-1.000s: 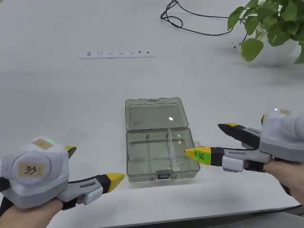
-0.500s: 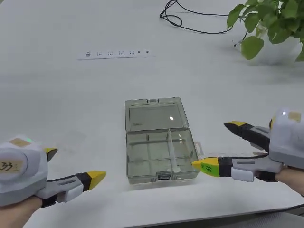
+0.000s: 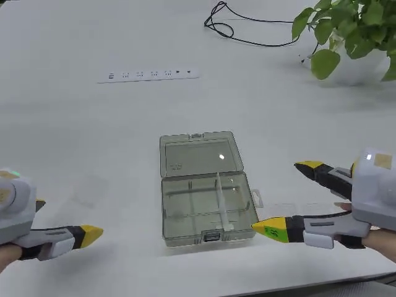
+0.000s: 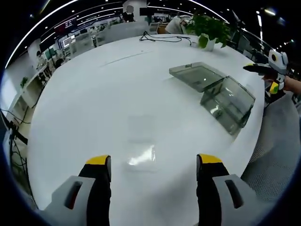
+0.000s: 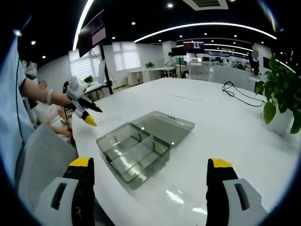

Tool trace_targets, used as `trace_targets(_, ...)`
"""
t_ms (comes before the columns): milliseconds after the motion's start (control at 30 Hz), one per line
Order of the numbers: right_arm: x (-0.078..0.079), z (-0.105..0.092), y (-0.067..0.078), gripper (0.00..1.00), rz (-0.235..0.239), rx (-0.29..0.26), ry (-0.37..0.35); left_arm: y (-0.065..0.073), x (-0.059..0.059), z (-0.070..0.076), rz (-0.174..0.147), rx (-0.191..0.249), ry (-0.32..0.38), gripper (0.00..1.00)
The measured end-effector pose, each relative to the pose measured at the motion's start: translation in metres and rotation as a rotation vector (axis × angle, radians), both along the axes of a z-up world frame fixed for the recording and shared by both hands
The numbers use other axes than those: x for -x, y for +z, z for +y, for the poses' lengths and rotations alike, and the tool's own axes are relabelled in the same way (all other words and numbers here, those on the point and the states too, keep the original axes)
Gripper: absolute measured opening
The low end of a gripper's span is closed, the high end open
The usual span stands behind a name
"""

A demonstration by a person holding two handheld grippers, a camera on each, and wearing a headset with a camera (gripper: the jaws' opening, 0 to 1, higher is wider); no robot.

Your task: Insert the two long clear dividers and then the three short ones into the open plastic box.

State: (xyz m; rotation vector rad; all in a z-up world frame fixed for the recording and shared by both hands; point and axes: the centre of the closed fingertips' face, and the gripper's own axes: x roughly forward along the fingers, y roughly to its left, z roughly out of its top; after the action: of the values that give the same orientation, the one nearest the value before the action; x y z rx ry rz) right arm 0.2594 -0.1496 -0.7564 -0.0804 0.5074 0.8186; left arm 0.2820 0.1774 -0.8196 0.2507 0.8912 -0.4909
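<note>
The open clear plastic box (image 3: 204, 207) lies mid-table with its lid (image 3: 199, 153) flat behind it. Clear dividers stand inside it, one along its length and one across (image 3: 223, 201). My left gripper (image 3: 65, 219) is open, well left of the box, empty. Between its jaws in the left gripper view (image 4: 154, 160) a clear divider (image 4: 141, 157) lies flat on the table; the box (image 4: 228, 99) sits far right. My right gripper (image 3: 289, 197) is open just right of the box, holding nothing. Its own view (image 5: 150, 163) looks at the box (image 5: 134, 150), with a clear piece (image 5: 178, 197) glinting on the table close by.
A white power strip (image 3: 148, 74) lies far back, with a black cable (image 3: 235, 28) behind it. A potted plant (image 3: 349, 31) stands at the back right. The table's front edge (image 3: 247, 281) runs just below the grippers. A faint clear piece (image 3: 291, 207) lies right of the box.
My left gripper has drawn away from the box to the left. My right gripper has backed off a little to the right of the box. The box has not moved.
</note>
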Motion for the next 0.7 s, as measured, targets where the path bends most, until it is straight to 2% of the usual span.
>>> trace_targets(33,0.001,-0.001,-0.001,1.00,0.003,0.000,0.000,-0.003,-0.001,0.003,0.013,-0.015,-0.002,0.73)
trace_targets(133,0.004,-0.005,-0.004,0.99,0.005,0.013,-0.005,-0.008,-0.003,0.008,0.027,-0.040,-0.001,0.71)
trace_targets(233,0.006,-0.008,-0.004,0.99,0.006,0.011,-0.014,-0.013,-0.005,0.008,0.041,-0.046,-0.004,0.68)
trace_targets(400,0.010,-0.016,-0.005,0.99,0.007,0.014,-0.028,-0.017,-0.008,0.009,0.045,-0.068,-0.021,0.61)
trace_targets(533,0.014,-0.021,-0.005,0.98,0.010,0.012,-0.036,-0.020,-0.009,0.008,0.063,-0.089,-0.037,0.56)
trace_targets(700,0.021,-0.025,-0.009,0.98,0.019,0.019,-0.035,-0.020,-0.012,0.006,0.092,-0.091,-0.041,0.51)
